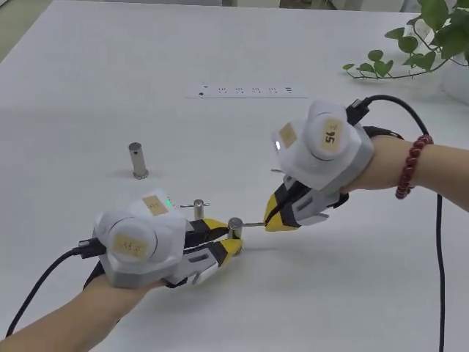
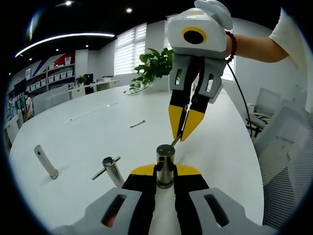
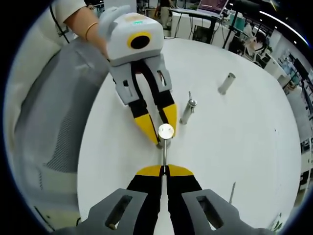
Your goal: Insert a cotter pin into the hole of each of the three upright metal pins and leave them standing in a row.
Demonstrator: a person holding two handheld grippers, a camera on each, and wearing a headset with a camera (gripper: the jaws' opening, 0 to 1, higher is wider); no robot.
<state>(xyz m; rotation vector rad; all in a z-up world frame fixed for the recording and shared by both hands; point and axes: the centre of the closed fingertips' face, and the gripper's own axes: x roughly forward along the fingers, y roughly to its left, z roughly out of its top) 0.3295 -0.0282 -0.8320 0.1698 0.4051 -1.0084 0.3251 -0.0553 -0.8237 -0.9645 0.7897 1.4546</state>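
Cotter pin (image 3: 165, 152) in right hand-held gripper (image 2: 182, 131), at metal pin (image 2: 165, 164), sticker (image 1: 331, 136) illegible

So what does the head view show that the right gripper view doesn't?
Head view: a power strip and a leafy plant. Right gripper view: a grey mesh chair beside the table. Both: the left gripper clamping an upright metal pin, the right gripper holding a cotter pin near its top, plus a second pin and a third pin standing nearby.

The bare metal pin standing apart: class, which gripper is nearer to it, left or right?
Left. The left gripper holds another pin to the right of the bare metal pin; the right gripper, holding a cotter pin, lies farther right.
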